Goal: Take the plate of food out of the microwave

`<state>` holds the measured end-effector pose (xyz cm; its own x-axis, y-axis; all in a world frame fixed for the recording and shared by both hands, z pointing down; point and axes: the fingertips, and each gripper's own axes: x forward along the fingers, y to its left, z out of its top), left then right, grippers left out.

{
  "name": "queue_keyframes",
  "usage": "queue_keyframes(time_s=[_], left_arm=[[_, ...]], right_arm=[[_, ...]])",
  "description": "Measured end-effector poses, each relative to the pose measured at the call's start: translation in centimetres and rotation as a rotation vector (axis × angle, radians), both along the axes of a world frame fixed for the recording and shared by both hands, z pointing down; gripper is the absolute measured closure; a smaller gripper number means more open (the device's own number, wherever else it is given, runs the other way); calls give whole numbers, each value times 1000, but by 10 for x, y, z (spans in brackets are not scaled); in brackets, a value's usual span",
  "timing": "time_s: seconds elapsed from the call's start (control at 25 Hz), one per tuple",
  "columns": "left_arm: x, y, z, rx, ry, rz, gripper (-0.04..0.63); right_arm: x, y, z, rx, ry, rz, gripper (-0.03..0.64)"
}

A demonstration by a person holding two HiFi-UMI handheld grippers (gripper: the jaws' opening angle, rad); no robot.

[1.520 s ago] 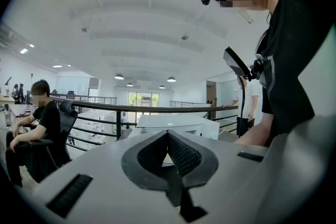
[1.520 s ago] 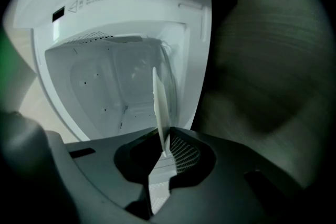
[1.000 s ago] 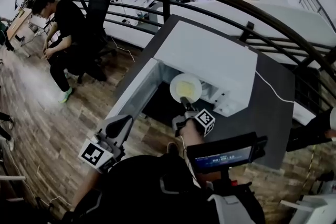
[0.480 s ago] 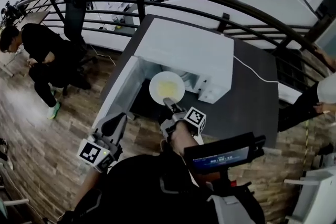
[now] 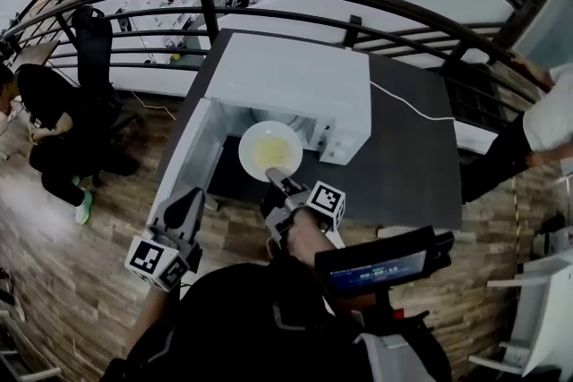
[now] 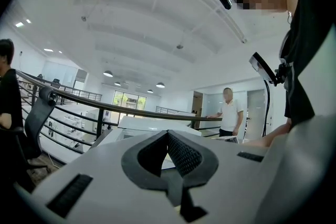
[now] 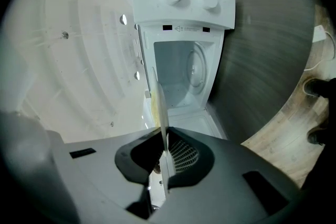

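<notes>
Right hand-held gripper (image 5: 279,182) pinched on the rim of a round white plate (image 5: 269,148) of yellowish food, just outside the open white microwave (image 5: 300,80) on a dark grey counter (image 5: 412,161). Left hand-held gripper (image 5: 190,208): jaws together, empty.

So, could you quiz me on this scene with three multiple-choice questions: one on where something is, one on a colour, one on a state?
1. Where is the plate of food?
A. in the air in front of the microwave
B. on the floor
C. on top of it

2. What colour is the microwave?
A. black
B. white
C. red

3. The microwave's door is:
A. shut
B. removed
C. open

Answers:
1 A: the right tool grips the plate's edge outside the opening.
2 B: its casing is white against the dark table.
3 C: the door stands swung out to the left in the head view.
</notes>
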<state>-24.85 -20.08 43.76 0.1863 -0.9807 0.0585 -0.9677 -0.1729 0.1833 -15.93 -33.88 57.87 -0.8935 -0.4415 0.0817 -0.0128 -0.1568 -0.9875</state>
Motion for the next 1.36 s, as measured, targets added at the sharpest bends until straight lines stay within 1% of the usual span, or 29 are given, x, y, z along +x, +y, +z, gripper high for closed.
queue_keyframes(time_s=[0.12, 0.36, 0.56, 0.8, 1.16, 1.36], left_arm=[[-6, -2, 4, 5, 2, 5, 591], [-1, -1, -2, 9, 5, 11, 591], [-9, -2, 3, 12, -1, 24, 591], [-5, -4, 2, 16, -10, 35, 591], [-8, -3, -1, 14, -12, 47, 591], [-13, 0, 5, 3, -9, 42, 591]], right_arm=[[-1, 3, -2, 12, -3, -4, 598], [10, 11, -17, 37, -18, -10, 598], [2, 9, -17, 48, -26, -1, 598], [5, 7, -19, 67, -25, 1, 598], [-2, 8, -24, 64, -29, 0, 598], [-5, 10, -21, 80, -17, -9, 598]])
